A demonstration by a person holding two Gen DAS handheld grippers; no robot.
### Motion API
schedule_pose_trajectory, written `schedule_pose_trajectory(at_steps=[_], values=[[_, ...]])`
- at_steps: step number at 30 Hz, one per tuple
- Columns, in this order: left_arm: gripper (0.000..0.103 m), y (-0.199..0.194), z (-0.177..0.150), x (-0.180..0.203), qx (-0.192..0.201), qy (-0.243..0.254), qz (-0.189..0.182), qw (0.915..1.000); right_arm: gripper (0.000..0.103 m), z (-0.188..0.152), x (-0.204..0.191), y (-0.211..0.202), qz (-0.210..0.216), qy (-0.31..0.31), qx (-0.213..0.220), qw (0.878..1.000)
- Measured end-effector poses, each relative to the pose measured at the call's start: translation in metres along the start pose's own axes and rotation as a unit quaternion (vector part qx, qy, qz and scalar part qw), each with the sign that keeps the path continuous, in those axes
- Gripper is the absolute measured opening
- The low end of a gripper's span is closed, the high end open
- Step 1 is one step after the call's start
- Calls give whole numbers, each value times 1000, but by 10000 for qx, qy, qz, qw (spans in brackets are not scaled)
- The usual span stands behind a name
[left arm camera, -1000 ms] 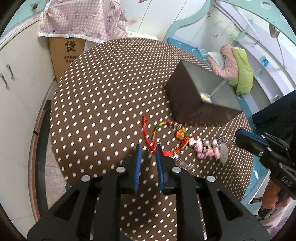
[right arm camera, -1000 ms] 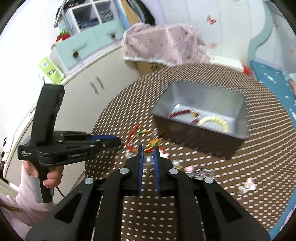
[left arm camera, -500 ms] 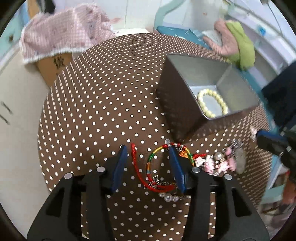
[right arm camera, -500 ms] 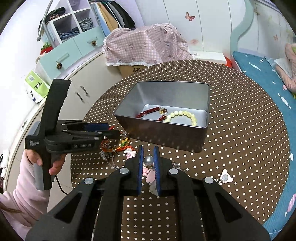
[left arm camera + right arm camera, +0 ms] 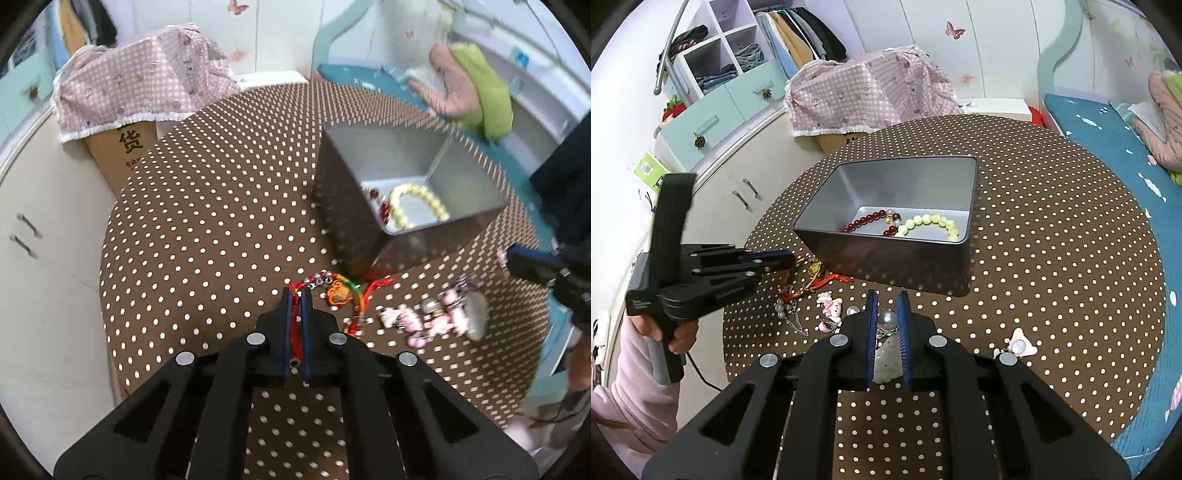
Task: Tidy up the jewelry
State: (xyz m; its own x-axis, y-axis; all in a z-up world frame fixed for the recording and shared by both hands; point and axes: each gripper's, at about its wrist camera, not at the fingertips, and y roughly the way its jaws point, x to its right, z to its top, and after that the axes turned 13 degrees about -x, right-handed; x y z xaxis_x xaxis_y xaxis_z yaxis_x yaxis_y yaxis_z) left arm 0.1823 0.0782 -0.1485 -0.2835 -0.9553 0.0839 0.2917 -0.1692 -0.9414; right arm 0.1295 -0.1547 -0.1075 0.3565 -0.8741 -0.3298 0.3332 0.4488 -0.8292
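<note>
A grey metal box [image 5: 875,177] stands on the dotted brown table [image 5: 1052,240] and holds a red bead bracelet [image 5: 864,221] and a pale yellow bead bracelet [image 5: 934,223]; the box also shows in the left wrist view [image 5: 469,184]. My left gripper [image 5: 295,295] is shut on a red cord bracelet [image 5: 295,321] tangled with a multicoloured cord piece [image 5: 341,290]. It also shows in the right wrist view [image 5: 786,258]. My right gripper [image 5: 887,295] is shut on a clear bead [image 5: 886,319] of a pink charm chain [image 5: 424,317] lying on the table.
A small pink heart charm [image 5: 1019,343] lies on the table at the right. A cardboard box under pink checked cloth [image 5: 140,92] stands beyond the table. White cabinets [image 5: 738,177] are at the left, and a blue bed [image 5: 1108,147] is at the right.
My left gripper was open around the red cord half a second ago and has shut on it. The right gripper keeps its hold on the clear bead.
</note>
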Motion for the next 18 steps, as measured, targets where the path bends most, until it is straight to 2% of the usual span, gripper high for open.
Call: schedule_pose_trajectory(at_steps=[2,5,8,12,15,18], values=[[4,-14,-3,-2,138,-102,-249,9995,10,-1,1,-3,5,-12,41,10000],[4,-38,-7,1,440,-126,-426,9980,10,-2,2,-8,-1,-5,97,10000],[5,-46,-8,4,547,-7,-335,9979,10,-3,2,-10,-1,7,120,9999],[5,-30,-3,-6,221,-274,-163,9992,10,-6,1,-12,10,-46,136,9999],[4,-41,-5,-3,409,-279,-415,9979,10,-6,3,-14,-7,-20,157,9999],[4,-61,-3,-1,622,-248,-348,9971,10,-4,6,-16,-35,24,188,9998]])
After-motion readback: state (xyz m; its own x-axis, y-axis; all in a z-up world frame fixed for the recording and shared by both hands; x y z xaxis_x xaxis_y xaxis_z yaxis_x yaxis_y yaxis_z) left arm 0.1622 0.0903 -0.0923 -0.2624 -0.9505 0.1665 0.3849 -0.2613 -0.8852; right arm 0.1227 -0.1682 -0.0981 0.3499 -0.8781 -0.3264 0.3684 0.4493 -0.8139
